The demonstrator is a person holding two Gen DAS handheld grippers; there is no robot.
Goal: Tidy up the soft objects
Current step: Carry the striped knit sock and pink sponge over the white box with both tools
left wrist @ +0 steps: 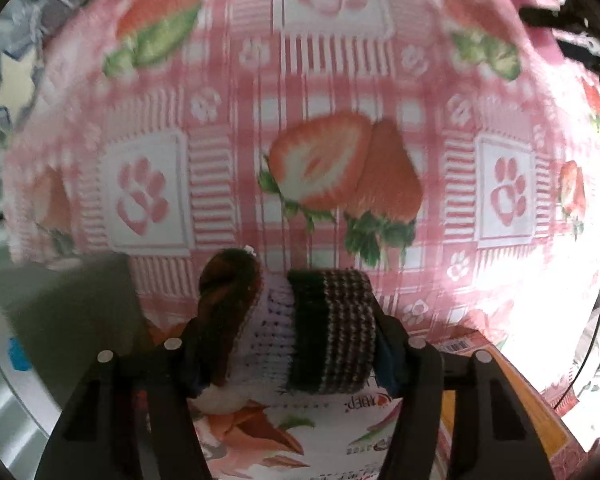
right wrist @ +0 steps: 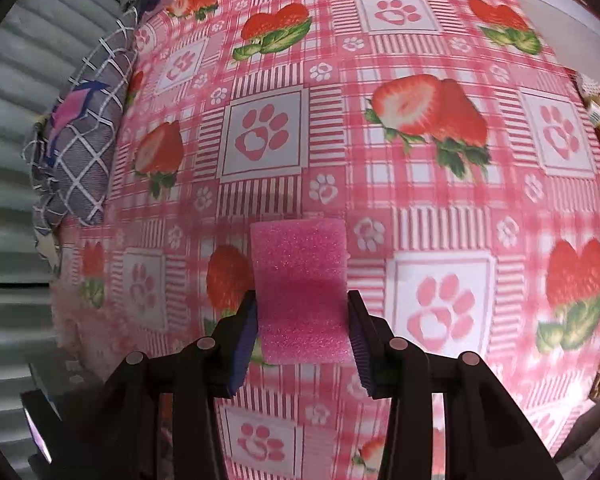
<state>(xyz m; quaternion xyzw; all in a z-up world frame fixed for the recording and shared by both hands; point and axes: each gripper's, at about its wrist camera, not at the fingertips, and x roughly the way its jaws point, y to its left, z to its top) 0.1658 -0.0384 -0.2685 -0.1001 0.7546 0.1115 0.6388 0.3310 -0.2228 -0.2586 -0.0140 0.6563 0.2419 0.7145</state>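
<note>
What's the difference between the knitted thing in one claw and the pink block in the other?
The knitted piece is yarn, banded dark green, brown and pale lilac; the pink sponge is plain foam, one colour. The knitted piece looks rolled and rounded; the pink sponge is a flat-sided block. Both are soft, each pinched between a gripper's pads above the strawberry blanket.

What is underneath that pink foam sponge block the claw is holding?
Under the pink foam sponge block lies the pink checked blanket with strawberries and paw prints. The block and the right gripper, jaws closed on it, cover the cloth directly below.
</note>
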